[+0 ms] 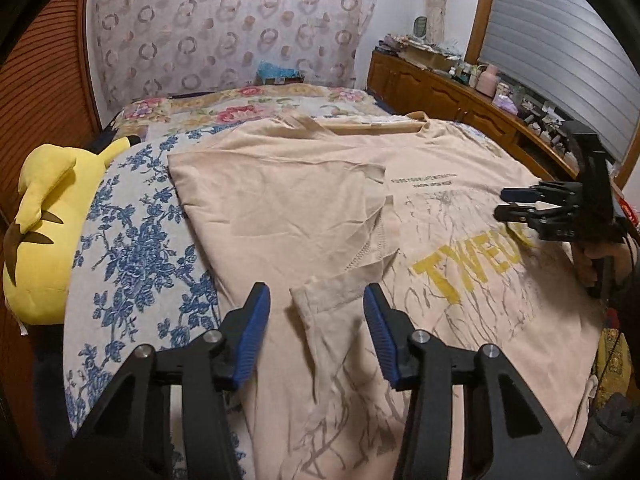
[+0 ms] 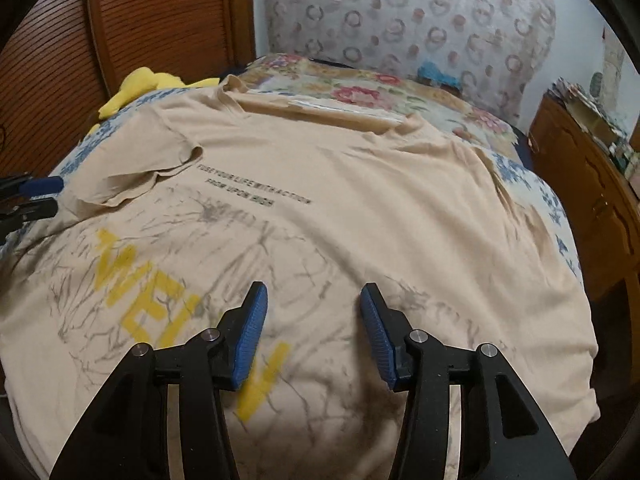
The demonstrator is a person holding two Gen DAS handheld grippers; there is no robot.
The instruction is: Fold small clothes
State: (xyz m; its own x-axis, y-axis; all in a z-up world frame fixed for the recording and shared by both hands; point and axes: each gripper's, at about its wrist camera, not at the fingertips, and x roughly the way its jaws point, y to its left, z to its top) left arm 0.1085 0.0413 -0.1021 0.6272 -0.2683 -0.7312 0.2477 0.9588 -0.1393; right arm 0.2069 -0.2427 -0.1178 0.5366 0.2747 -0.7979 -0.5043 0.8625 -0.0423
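A beige T-shirt (image 1: 304,208) with yellow letters and a grey branch print lies spread flat on the bed; in the right wrist view the T-shirt (image 2: 360,216) fills most of the picture. One sleeve (image 1: 332,300) is folded inward over the shirt body. My left gripper (image 1: 317,304) hovers over that sleeve's edge, open, its blue pads clear of the cloth. My right gripper (image 2: 311,306) is open above the printed lower part of the shirt, holding nothing. Each gripper shows in the other's view: the right gripper (image 1: 514,204) at the shirt's right side, the left gripper (image 2: 42,196) at the far left.
A yellow plush toy (image 1: 44,236) lies at the bed's left side on a blue floral blanket (image 1: 136,248). A wooden cabinet (image 1: 448,96) loaded with small items runs along the right. A ribbed wooden panel (image 2: 160,12) stands behind the bed.
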